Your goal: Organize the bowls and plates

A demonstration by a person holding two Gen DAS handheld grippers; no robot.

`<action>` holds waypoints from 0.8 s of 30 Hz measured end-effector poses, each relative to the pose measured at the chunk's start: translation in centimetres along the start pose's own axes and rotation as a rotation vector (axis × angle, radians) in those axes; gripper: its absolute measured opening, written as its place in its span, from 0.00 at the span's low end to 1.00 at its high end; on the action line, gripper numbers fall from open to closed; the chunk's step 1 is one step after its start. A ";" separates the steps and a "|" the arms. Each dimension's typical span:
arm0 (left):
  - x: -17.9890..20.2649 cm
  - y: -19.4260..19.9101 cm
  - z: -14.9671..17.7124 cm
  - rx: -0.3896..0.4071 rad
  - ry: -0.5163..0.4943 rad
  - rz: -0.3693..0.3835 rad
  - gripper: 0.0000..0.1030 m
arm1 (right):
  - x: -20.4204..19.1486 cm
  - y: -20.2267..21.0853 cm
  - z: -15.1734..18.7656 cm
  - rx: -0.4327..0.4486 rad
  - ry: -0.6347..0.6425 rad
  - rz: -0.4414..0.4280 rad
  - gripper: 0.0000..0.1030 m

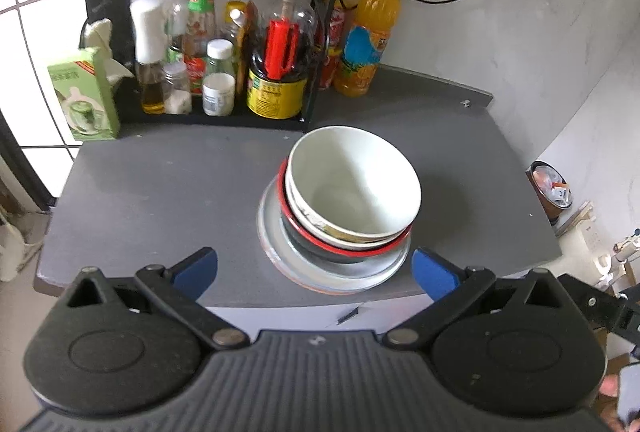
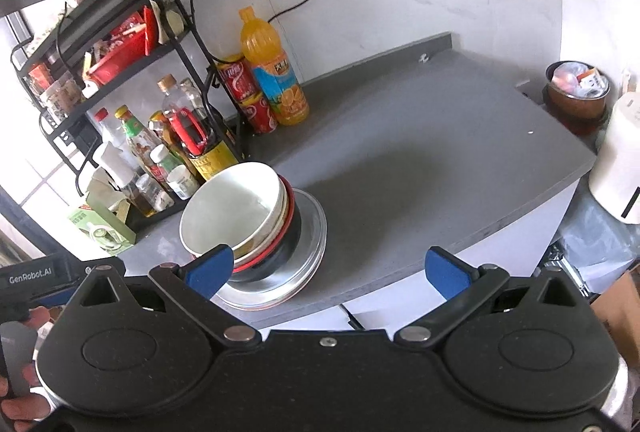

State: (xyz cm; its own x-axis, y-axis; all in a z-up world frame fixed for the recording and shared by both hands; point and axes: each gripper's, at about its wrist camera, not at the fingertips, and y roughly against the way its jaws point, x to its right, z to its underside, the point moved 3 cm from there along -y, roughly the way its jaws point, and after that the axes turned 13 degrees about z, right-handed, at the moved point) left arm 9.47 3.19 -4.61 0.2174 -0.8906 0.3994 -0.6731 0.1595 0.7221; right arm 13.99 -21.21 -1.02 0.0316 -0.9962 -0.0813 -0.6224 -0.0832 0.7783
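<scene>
Bowls stand nested in one stack on a pale plate, at the near edge of the grey desk, just in front of the condiment rack. Top bowl is white and tilted; beneath it a second pale bowl, then a black bowl with a red rim.

Left tool: released, blue pads wide apart, nothing held. The stack lies straight ahead of it, centred between the pads, clear of both.

Right tool: also released and empty. In its view the stack sits off to the left, near the left pad; contact cannot be confirmed.

Judgement: the left tool is aligned and better placed for any lift; the right would need to shift leftward first. The tilted top bowl could slip if the stack is moved as one
</scene>
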 end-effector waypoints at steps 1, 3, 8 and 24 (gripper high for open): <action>0.1 0.5 0.1 0.001 0.002 0.003 1.00 | -0.1 0.5 0.0 0.005 -0.003 0.001 1.00; 0.2 1.4 0.2 0.003 0.000 0.008 1.00 | -0.2 1.4 -0.1 0.017 -0.006 0.002 1.00; 0.4 3.5 0.1 0.026 -0.007 0.013 1.00 | -0.9 2.7 0.0 0.035 0.018 0.024 1.00; -0.2 8.0 -0.8 0.071 -0.104 -0.042 1.00 | -1.3 5.8 0.7 0.073 0.018 0.059 1.00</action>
State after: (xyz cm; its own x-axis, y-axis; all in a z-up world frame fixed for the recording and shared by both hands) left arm 4.67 4.99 1.54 0.1740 -0.9360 0.3061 -0.7142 0.0941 0.6936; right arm 9.74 -20.36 3.18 0.0070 -0.9997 -0.0253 -0.6792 -0.0233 0.7336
